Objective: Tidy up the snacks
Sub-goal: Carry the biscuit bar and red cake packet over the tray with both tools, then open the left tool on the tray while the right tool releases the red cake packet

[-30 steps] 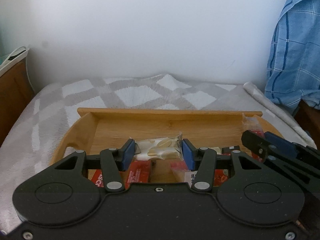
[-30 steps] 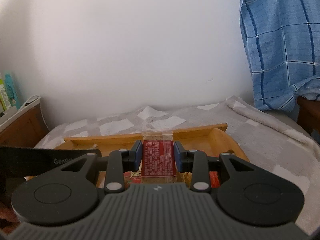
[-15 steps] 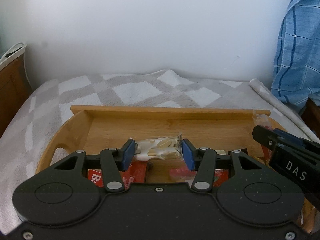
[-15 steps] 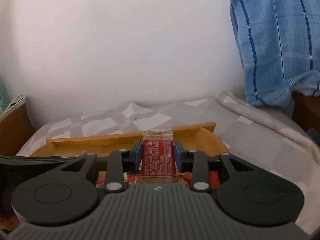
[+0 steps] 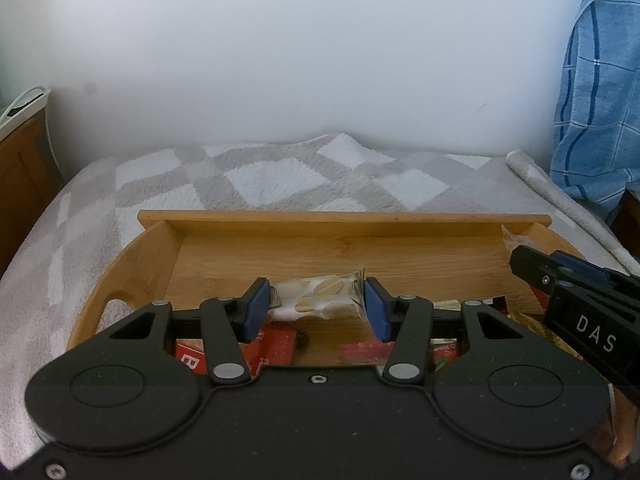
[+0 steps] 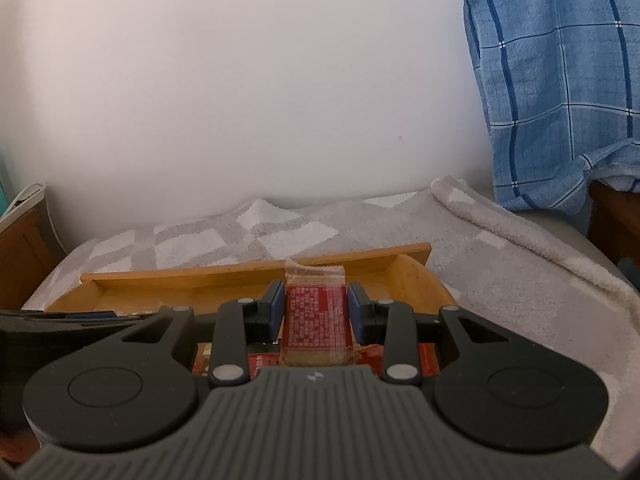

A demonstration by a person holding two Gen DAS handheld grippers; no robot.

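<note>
My left gripper (image 5: 316,304) is shut on a white snack packet with pale biscuits (image 5: 316,298), held crosswise above the near part of a wooden tray (image 5: 340,218). My right gripper (image 6: 316,308) is shut on a red snack packet with clear ends (image 6: 316,320), held upright over the tray (image 6: 256,270). The right gripper also shows in the left wrist view (image 5: 516,258) at the tray's right side. Red packets (image 5: 276,344) lie on the tray floor below the left gripper.
The tray sits on a grey and white checked blanket (image 5: 280,176) against a white wall. A blue plaid cloth (image 6: 560,80) hangs at the right. A wooden cabinet (image 5: 20,168) stands at the left.
Both grippers have drawn slightly back and up with their packets still held; the tray's far rim sits lower in both views. The right gripper has shifted right in the left wrist view.
</note>
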